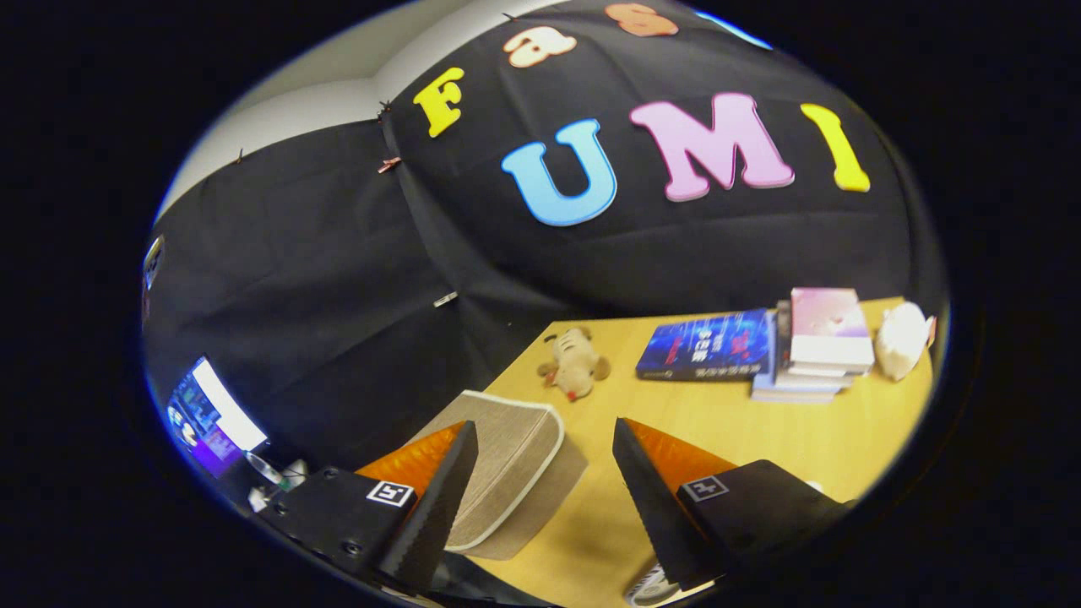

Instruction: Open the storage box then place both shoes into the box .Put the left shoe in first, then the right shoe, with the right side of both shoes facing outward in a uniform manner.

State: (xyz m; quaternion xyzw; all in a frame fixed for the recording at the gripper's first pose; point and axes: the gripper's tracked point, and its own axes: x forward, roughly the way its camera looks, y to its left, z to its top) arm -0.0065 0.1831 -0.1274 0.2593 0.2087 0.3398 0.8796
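While the gripper hangs above the near part of the wooden table, its two fingers stand wide apart and hold nothing. The storage box, a beige fabric one with a white edge, lies at the table's left edge, partly behind the left finger, and its lid is closed. Farther away a small plush toy lies on the table. To the right are a blue book, a stack of books and a white object.
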